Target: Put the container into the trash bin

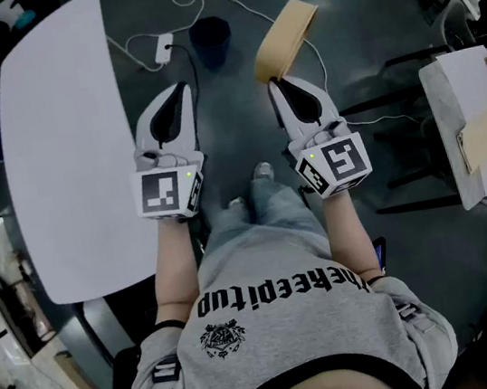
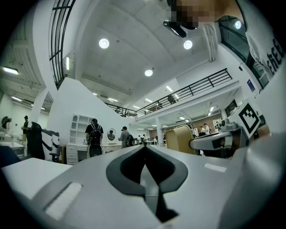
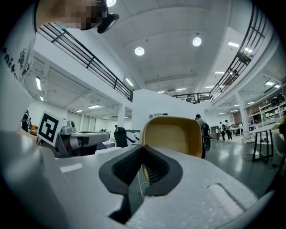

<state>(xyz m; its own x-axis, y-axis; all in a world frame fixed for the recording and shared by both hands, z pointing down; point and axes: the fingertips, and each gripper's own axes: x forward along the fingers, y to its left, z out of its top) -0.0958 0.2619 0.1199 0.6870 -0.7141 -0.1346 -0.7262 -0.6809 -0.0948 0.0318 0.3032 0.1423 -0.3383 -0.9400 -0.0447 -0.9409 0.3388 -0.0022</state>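
A tan, shallow container (image 1: pixel 285 40) is held out in front of me, and my right gripper (image 1: pixel 273 82) is shut on its near rim. In the right gripper view the container (image 3: pixel 174 134) stands just beyond the closed jaws of the right gripper (image 3: pixel 142 150), its hollow side facing the camera. A dark blue trash bin (image 1: pixel 211 40) stands on the floor ahead, between the two grippers and left of the container. My left gripper (image 1: pixel 182 87) is shut with nothing in it. In the left gripper view the left gripper (image 2: pixel 144 147) shows its jaws meeting, and the container (image 2: pixel 178 138) sits to the right.
A long white table (image 1: pixel 61 144) runs along my left. A white cable and power strip (image 1: pixel 163 48) lie on the floor by the bin. At the right stands another table (image 1: pixel 480 124) with brown items, dark chairs beside it. People stand far off in the hall.
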